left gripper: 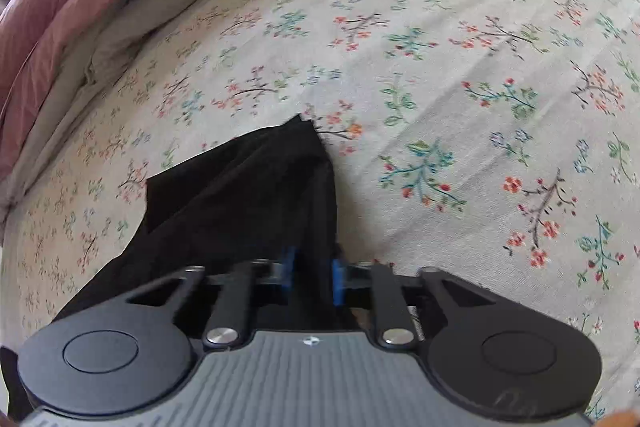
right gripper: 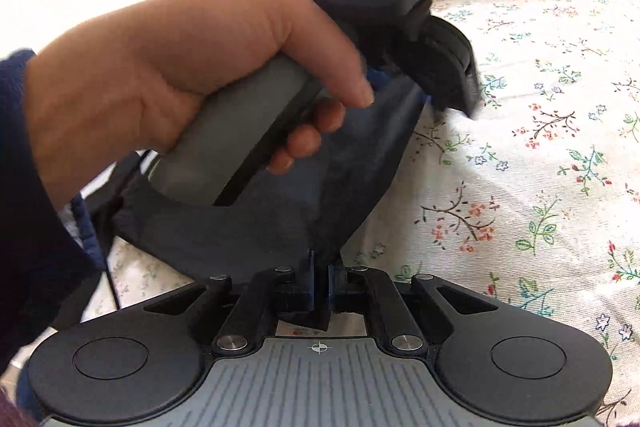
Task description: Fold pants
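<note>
The black pants [left gripper: 244,195] hang lifted over the floral bedsheet [left gripper: 460,75]. My left gripper [left gripper: 313,277] is shut on the pants, its blue pads pinching a dark fold that runs up and away from it. In the right wrist view my right gripper [right gripper: 319,281] is shut on another part of the pants [right gripper: 352,179], which stretch up to the left gripper [right gripper: 404,83] held in a bare hand [right gripper: 180,67] just ahead. The two grippers are close together, with the cloth spanning between them.
A mauve duvet [left gripper: 60,7] and grey blanket [left gripper: 132,23] are bunched along the far left of the bed. The floral sheet spreads to the right [right gripper: 540,167]. A dark cable [right gripper: 110,267] hangs at the bed's left edge.
</note>
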Demonstrator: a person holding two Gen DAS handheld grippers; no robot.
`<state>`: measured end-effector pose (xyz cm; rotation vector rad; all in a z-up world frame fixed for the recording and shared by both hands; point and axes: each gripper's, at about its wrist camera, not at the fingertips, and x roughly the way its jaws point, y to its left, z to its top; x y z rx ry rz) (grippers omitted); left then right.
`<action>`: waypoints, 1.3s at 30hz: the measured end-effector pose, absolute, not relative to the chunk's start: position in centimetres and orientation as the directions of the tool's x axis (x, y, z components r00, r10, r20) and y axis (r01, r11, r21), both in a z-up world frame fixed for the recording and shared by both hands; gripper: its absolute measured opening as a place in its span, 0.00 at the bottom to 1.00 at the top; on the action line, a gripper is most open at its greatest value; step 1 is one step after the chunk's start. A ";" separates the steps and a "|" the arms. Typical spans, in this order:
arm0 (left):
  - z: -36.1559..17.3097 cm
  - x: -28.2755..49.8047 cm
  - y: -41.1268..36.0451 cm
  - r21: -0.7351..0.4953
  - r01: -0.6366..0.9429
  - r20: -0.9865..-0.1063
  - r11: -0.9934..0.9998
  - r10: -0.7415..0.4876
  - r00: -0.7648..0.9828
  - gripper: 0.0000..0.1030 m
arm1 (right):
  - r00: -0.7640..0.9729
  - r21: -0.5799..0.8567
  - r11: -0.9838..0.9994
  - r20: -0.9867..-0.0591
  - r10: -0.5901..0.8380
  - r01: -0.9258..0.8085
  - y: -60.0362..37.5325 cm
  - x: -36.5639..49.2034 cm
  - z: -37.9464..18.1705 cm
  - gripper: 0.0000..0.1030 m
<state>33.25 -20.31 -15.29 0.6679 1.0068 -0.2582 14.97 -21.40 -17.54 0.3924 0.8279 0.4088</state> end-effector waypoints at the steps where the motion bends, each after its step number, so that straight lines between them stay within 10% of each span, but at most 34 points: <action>1: -15.0 33.3 -20.2 0.401 0.490 -0.841 0.774 0.099 0.532 0.12 | 0.607 0.496 0.847 -0.617 0.500 -0.194 -21.7 15.0 -17.3 0.06; 25: -5.0 27.7 -35.3 0.066 0.507 -0.745 0.859 -0.296 0.599 0.10 | 0.825 0.522 0.843 -0.414 0.383 -0.129 -43.3 6.9 -13.6 0.05; 39: -1.4 29.5 -26.5 -0.170 0.478 -0.678 0.862 -0.454 0.578 0.10 | 0.920 0.317 0.925 -0.258 0.295 -0.208 -36.7 3.8 -9.5 0.05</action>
